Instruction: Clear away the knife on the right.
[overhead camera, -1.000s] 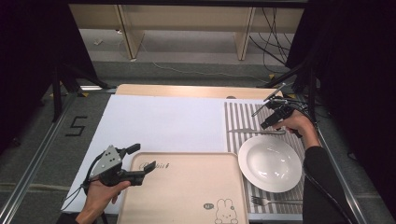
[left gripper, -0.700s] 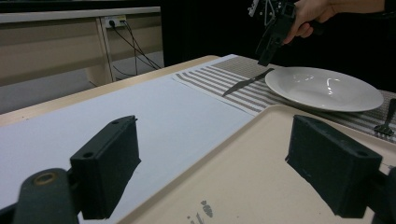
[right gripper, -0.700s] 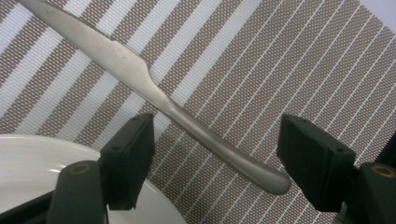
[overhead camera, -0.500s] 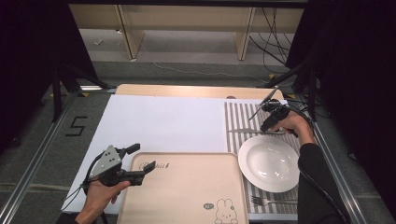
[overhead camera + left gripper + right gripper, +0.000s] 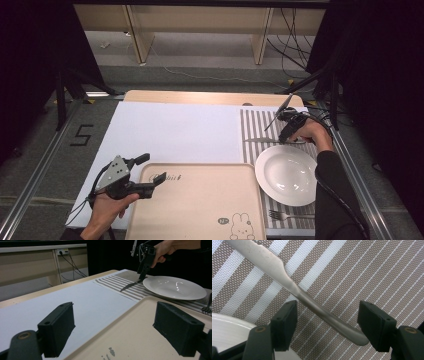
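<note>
Right gripper has come down over the knife, ready to pinch its handle.

High view: since a second ago the right hand has dropped to the striped mat, just beyond the plate; the left gripper stays at the tray corner, fingers spread. Left gripper view: the knife lies beside the plate. Right gripper view: fingers spread, straddling the knife handle, not touching, so closing should come next.
</note>
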`<state>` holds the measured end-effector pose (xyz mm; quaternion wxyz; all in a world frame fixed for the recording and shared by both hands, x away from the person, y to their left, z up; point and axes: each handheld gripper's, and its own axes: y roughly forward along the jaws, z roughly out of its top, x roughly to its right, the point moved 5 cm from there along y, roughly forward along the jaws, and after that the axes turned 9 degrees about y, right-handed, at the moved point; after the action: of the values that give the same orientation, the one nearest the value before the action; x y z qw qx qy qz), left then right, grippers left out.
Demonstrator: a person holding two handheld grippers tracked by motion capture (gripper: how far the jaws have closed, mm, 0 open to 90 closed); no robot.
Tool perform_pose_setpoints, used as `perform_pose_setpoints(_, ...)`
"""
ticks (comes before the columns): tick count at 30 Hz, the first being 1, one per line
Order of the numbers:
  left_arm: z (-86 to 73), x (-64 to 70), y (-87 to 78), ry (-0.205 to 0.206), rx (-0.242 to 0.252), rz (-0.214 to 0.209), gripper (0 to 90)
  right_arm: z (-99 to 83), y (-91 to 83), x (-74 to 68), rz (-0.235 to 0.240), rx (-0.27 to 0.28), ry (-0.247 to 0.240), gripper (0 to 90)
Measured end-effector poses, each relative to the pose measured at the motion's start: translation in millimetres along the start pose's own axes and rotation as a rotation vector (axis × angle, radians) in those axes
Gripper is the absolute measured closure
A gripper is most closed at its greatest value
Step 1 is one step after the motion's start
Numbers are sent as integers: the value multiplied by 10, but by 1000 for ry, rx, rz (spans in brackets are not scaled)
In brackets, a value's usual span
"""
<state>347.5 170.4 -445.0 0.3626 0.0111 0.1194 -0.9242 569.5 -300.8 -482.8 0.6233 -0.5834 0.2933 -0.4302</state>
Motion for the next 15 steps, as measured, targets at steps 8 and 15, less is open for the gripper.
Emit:
perform_pose_setpoints(8,1,0,0,1,1,1,160,4,44,-12,-8,-27,-24,347)
perform_pose_setpoints(15,3,-1,-1,3,3,3,161,16,112,-31,-12,-42,-49,359)
